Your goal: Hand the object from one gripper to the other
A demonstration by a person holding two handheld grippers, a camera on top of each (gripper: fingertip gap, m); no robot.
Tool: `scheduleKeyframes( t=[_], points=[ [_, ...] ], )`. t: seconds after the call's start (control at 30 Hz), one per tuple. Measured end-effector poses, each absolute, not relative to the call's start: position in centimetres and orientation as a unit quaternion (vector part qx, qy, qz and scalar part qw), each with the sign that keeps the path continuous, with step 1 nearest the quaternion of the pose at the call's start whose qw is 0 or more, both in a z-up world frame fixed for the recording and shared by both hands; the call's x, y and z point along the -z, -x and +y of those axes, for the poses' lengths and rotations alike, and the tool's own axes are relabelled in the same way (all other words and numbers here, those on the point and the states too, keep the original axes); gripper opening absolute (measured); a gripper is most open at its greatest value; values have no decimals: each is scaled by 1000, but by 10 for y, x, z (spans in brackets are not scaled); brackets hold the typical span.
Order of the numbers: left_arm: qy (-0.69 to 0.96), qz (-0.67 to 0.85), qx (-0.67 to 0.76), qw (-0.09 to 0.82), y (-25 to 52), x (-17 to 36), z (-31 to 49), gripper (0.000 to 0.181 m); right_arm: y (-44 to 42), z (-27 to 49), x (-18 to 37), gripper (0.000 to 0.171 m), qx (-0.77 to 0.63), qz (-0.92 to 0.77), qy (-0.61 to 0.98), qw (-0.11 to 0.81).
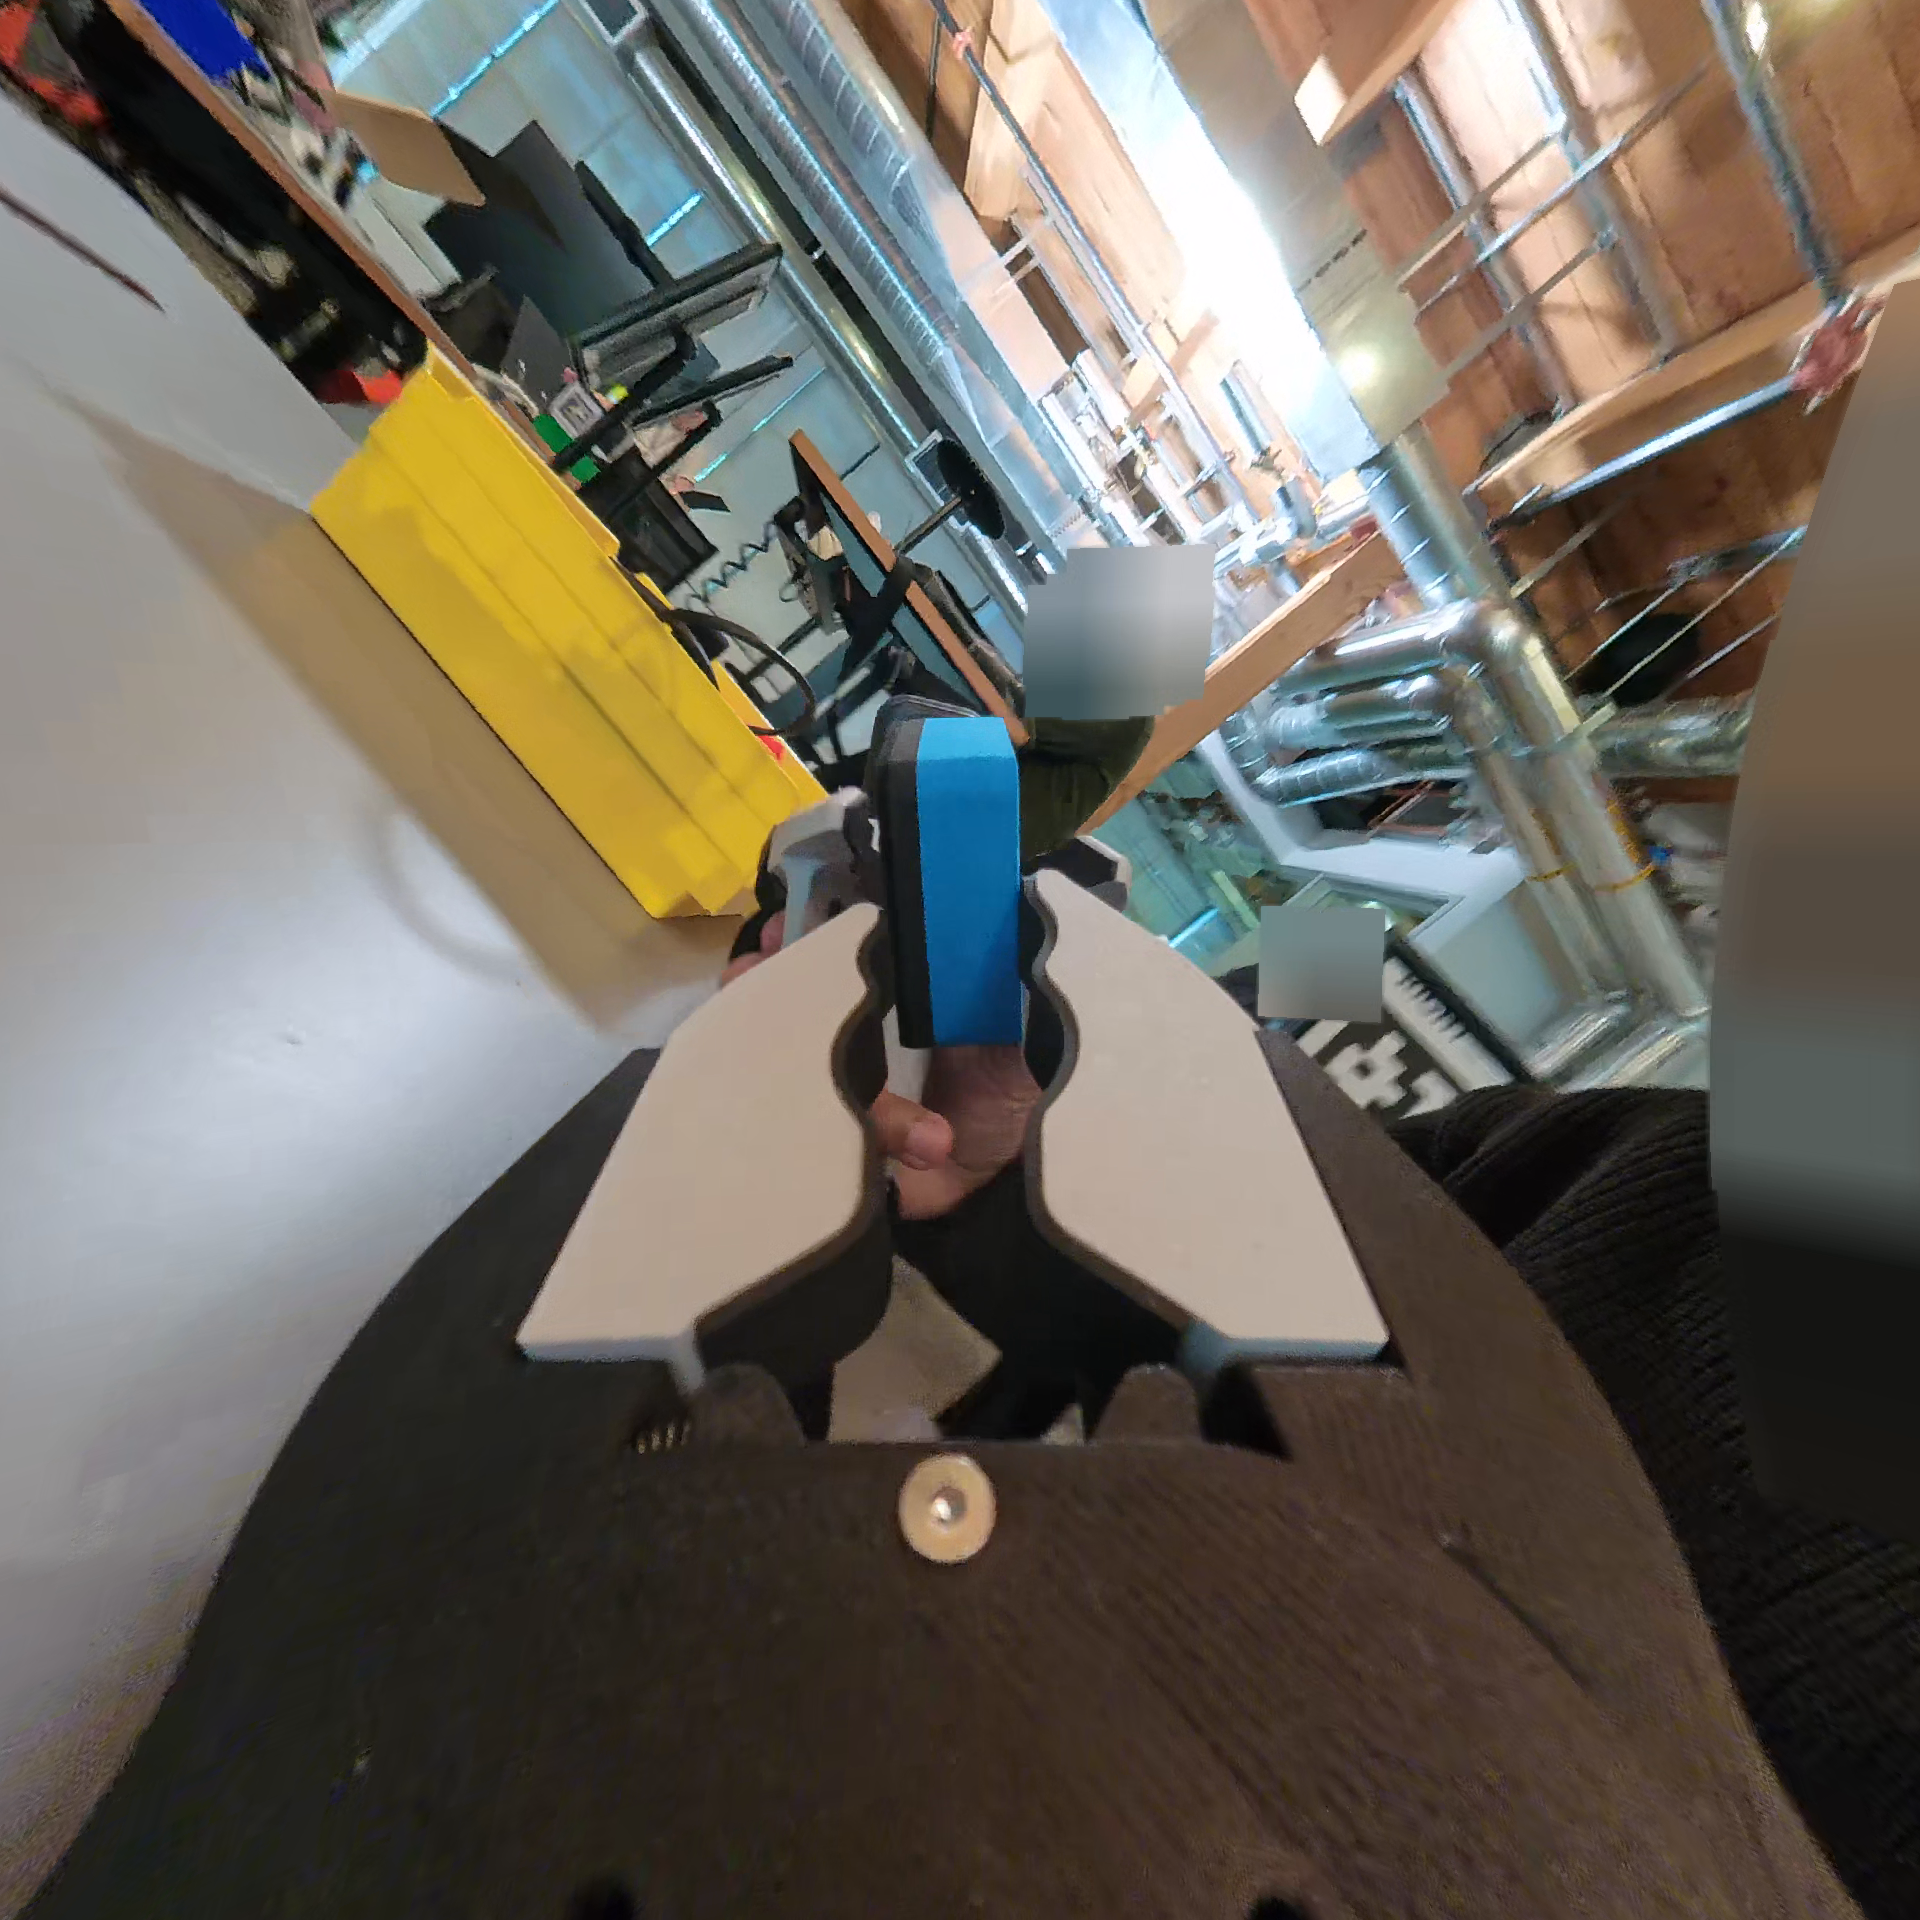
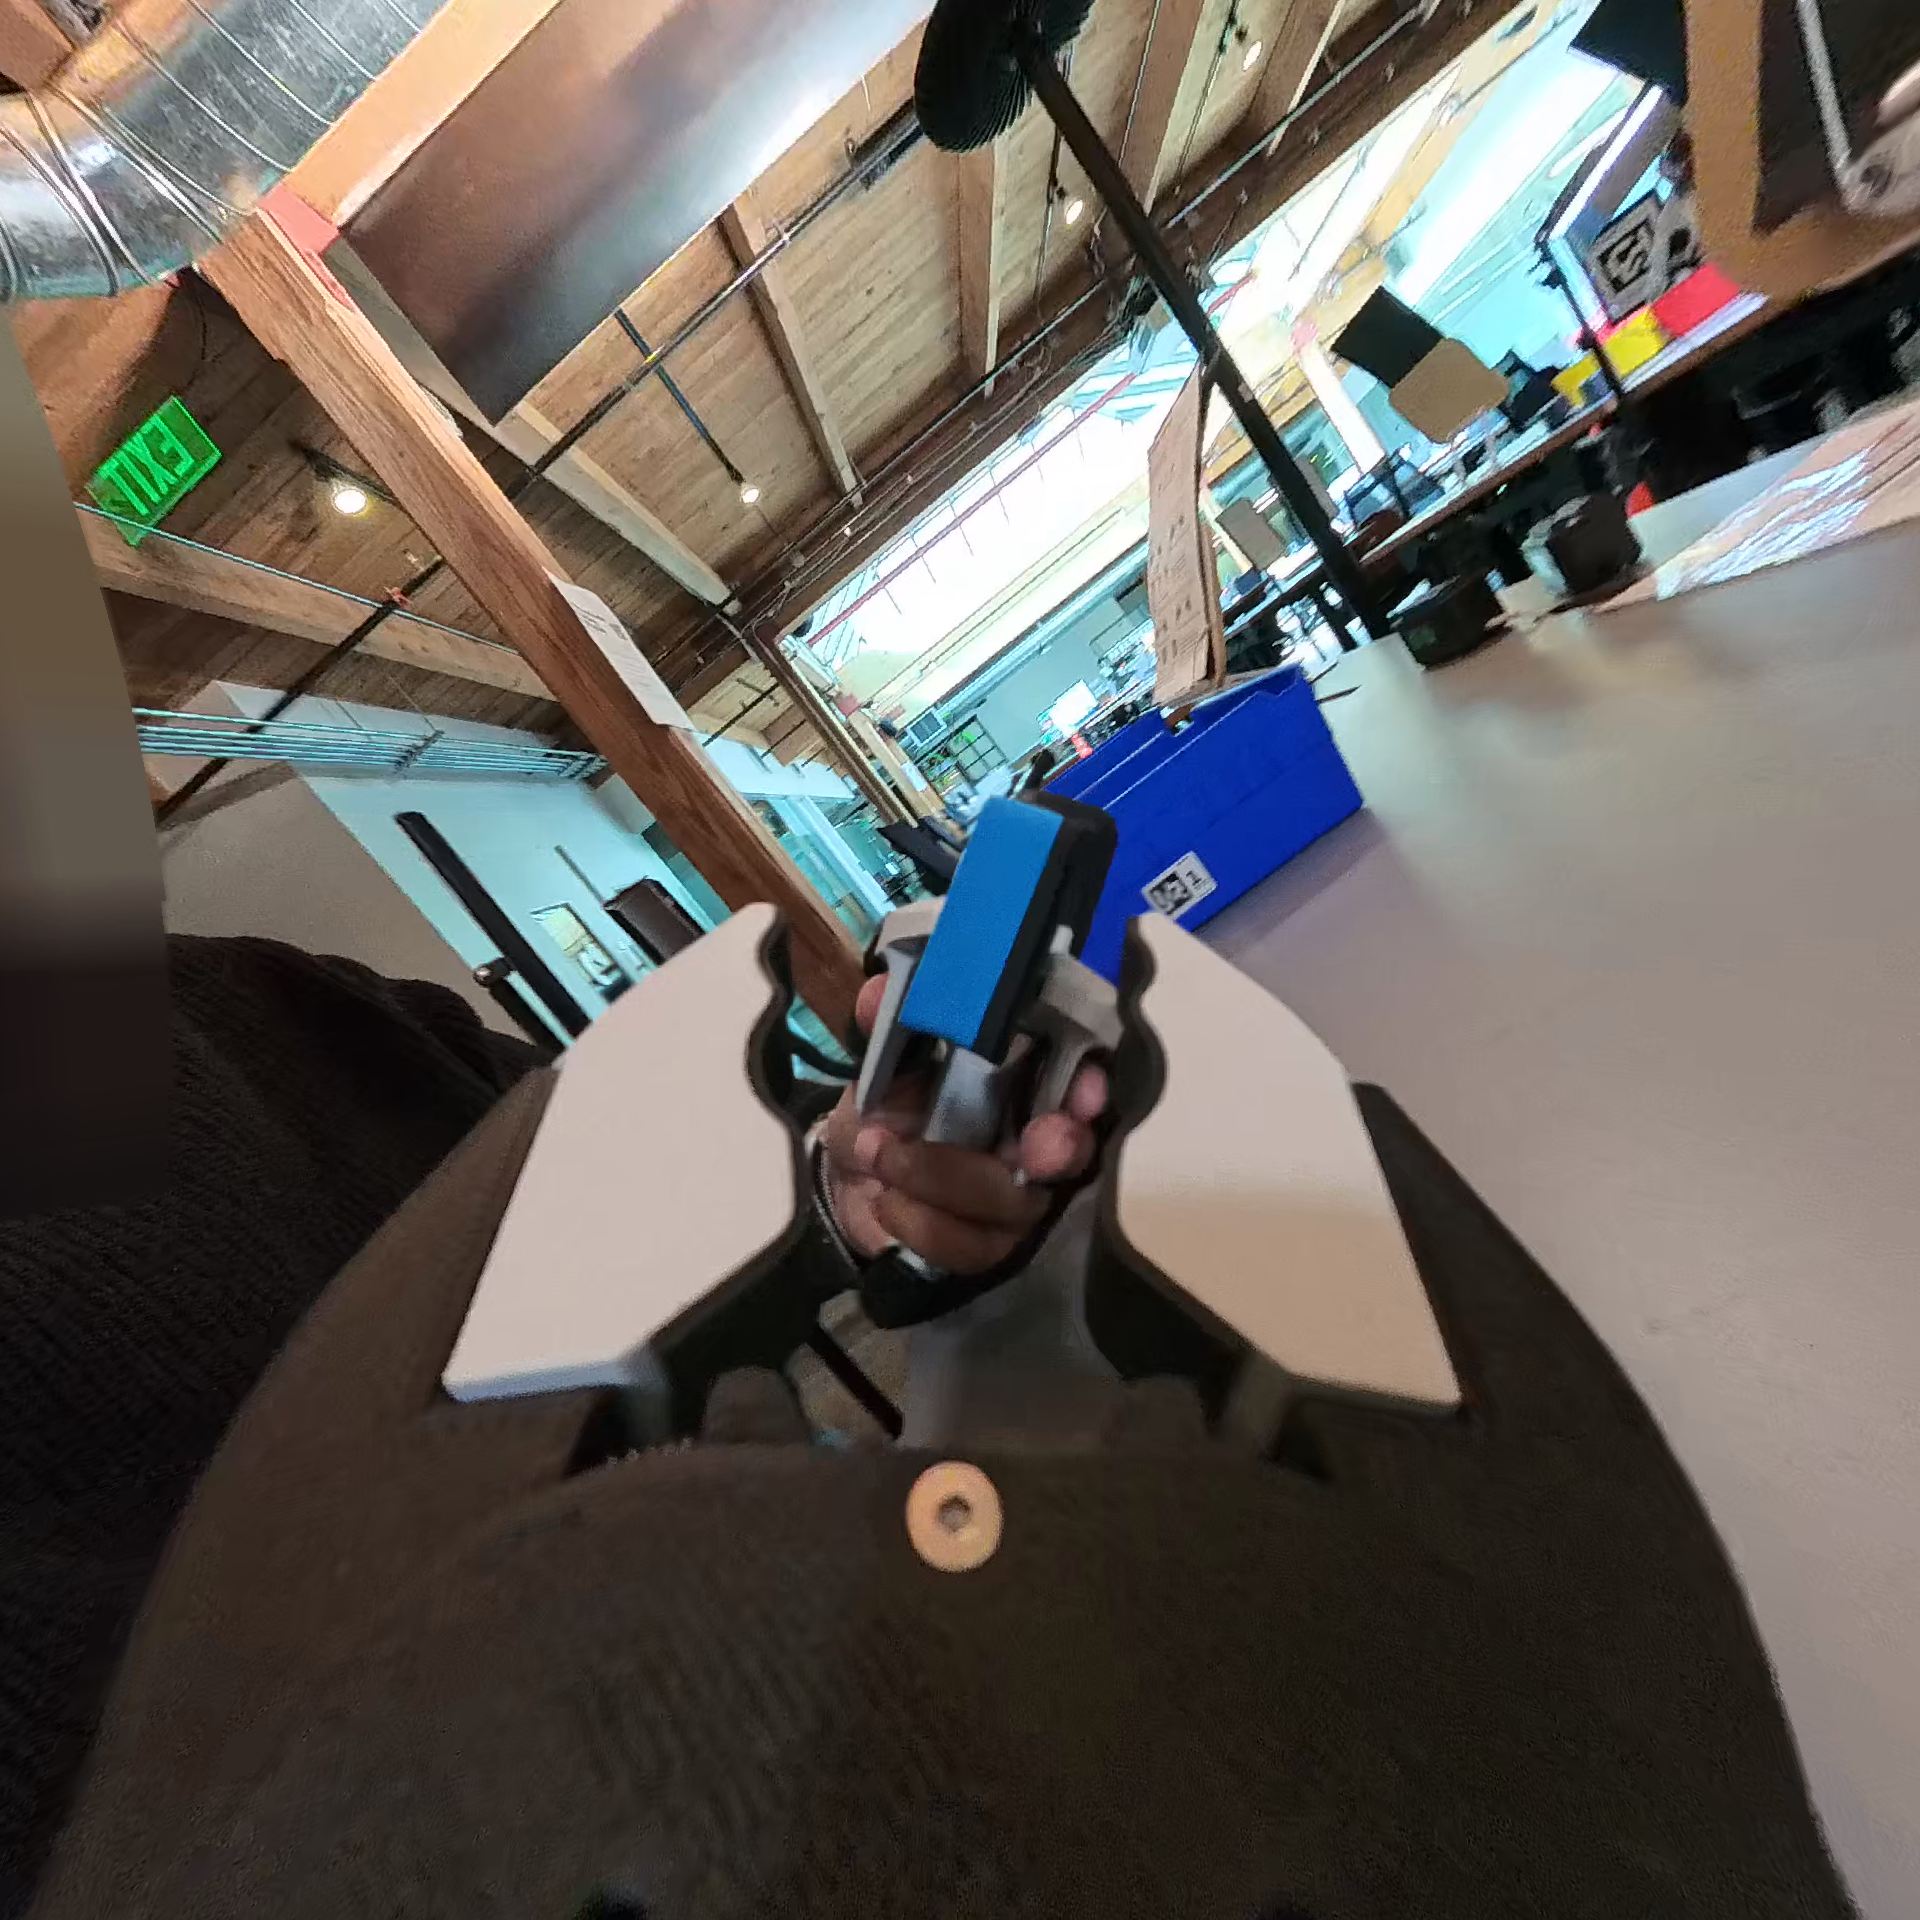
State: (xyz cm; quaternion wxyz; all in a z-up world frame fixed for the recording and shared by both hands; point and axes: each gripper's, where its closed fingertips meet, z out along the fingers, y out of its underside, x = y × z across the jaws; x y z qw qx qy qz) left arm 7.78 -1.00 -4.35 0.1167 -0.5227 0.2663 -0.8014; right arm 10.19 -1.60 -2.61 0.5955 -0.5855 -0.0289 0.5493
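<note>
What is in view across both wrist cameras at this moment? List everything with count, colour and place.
foam block: one, blue with a black layer, clamped in the left gripper, in mid-air
yellow bins: nested stack, count unclear, on the table, left wrist view
blue bin: one, on the table, right wrist view
table: one, white
wooden post: one, brown, background
wall sign: one, green, up high
metal duct: silver, overhead
left gripper: grey fingers, shut on the block
right gripper: grey fingers, open, either side of the block
hands: two, one behind each gripper
</note>
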Motion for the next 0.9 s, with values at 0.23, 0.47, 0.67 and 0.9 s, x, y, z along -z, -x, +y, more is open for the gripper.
scheduleKeyframes(
  t=[0.23,0.47,0.67,0.9],
  points=[
    [537,135,828,-91,-82,63,-5,24,-103,-15,26,82,-366,-154,611,685],
    [550,202,802,-115,-83,67,-24,24,-93,-17,47,78,-258,-265,647,667],
    [553,204,794,-151,-83,74,-29,24,-82,-21,67,61,-210,-333,668,631],
    [547,212,797,-145,-84,73,-31,24,-85,-20,66,55,-191,-328,679,629]
  ],
)
